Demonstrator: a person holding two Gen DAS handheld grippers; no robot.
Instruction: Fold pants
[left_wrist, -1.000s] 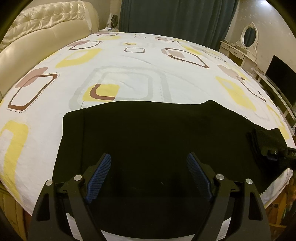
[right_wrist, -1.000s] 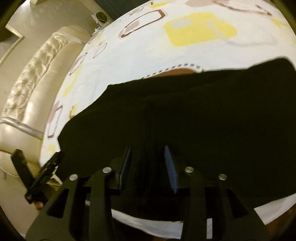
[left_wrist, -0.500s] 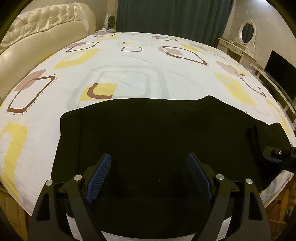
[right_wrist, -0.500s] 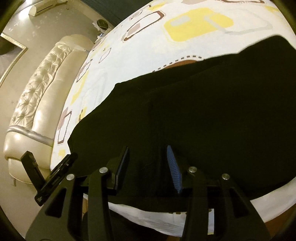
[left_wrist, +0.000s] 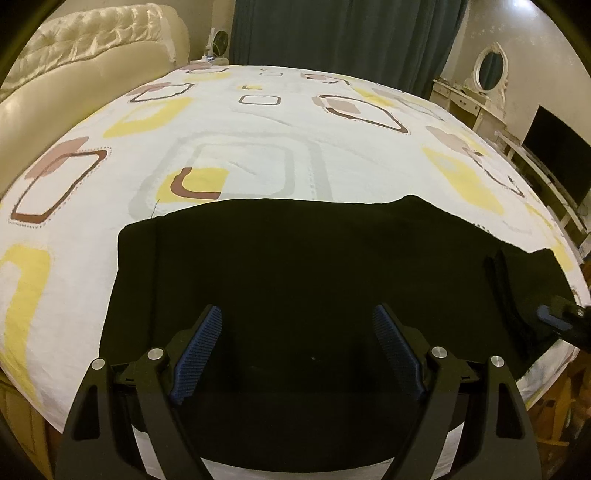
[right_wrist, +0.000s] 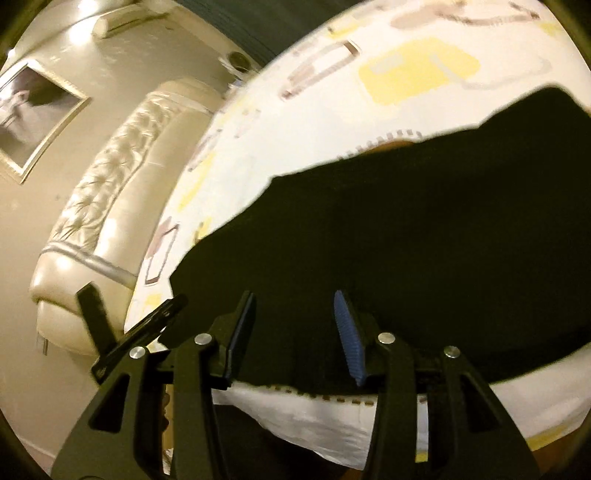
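Black pants (left_wrist: 314, 258) lie flat across the near part of the bed, folded into a wide band with one end near the right edge. My left gripper (left_wrist: 297, 310) hovers over their near edge, open wide, nothing between its blue pads. My right gripper (right_wrist: 294, 295) is over the other end of the pants (right_wrist: 406, 221) by the mattress edge. Its jaws are opening and the pads do not press on the cloth. The right gripper's tip (left_wrist: 561, 321) also shows at the right edge of the left wrist view. The left gripper (right_wrist: 136, 332) shows at lower left in the right wrist view.
The bed sheet (left_wrist: 258, 147) is white with yellow and brown squares. A cream tufted headboard (left_wrist: 74, 74) is on the left, dark curtains (left_wrist: 332, 33) behind. A dressing table with mirror (left_wrist: 465, 96) and a dark screen (left_wrist: 557, 155) stand at right.
The right gripper's jaws have widened, and it has drawn back and tipped upward, so more of the headboard and wall shows. The left gripper has stayed still.
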